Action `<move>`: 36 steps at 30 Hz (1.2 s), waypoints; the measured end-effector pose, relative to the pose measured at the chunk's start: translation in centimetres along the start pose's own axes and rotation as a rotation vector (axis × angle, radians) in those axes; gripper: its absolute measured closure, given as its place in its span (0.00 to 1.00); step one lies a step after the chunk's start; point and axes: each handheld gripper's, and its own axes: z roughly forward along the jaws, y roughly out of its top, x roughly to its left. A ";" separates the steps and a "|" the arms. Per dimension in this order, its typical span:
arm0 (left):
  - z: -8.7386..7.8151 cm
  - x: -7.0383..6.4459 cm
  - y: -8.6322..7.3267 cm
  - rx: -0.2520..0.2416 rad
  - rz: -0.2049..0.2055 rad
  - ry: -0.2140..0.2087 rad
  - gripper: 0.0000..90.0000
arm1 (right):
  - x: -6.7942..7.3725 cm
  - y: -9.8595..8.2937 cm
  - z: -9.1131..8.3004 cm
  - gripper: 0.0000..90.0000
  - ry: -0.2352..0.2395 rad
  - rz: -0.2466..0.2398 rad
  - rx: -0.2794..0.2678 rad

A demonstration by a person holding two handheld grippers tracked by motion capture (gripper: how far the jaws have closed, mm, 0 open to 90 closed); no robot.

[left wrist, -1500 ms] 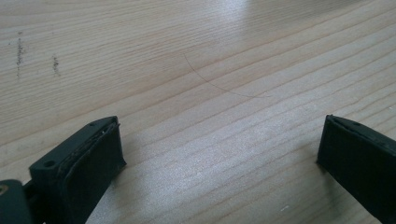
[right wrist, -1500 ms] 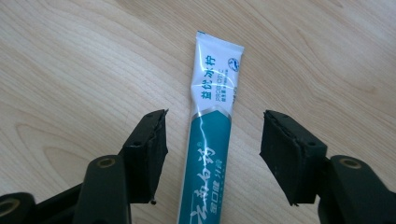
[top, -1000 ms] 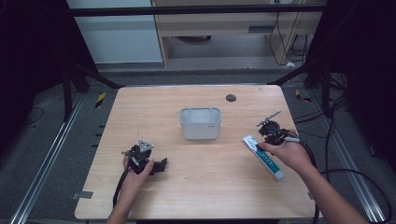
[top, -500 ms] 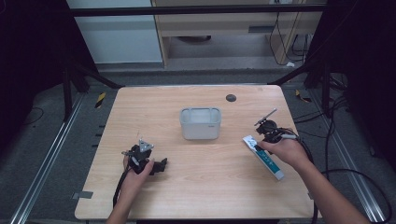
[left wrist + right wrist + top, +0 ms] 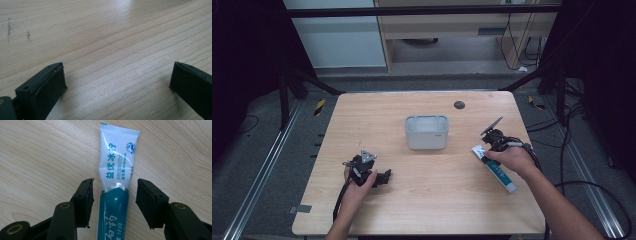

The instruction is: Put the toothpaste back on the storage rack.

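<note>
Two wide claws: right claw point(image 5: 113, 202) straddles a toothpaste tube point(image 5: 116, 175); left claw point(image 5: 117, 85) over bare table point(image 5: 105, 37).

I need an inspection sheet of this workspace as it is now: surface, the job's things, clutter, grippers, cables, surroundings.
Surface: wooden table, faint scratch and small dark marks in the left gripper view.
Job's things: toothpaste tube lying flat; grey container at table centre.
Clutter: small dark disc near the far edge.
Grippers: left gripper open over bare wood; right gripper open, jaws either side of the tube, not touching.
Cables: one trails from each gripper; more on the floor at right.
Surroundings: dark frame, wooden bench behind.
</note>
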 end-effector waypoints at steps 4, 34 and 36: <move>0.0 0.0 0.0 0.001 0.002 -0.001 0.00 | -0.1 0.2 0.4 0.53 0.005 0.012 0.015; 0.1 0.0 0.1 0.002 0.007 -0.003 0.00 | -0.1 0.7 1.8 0.56 0.010 0.015 0.055; 0.1 0.0 0.1 0.002 0.007 -0.003 0.00 | -0.2 0.7 1.8 0.56 0.010 0.006 0.056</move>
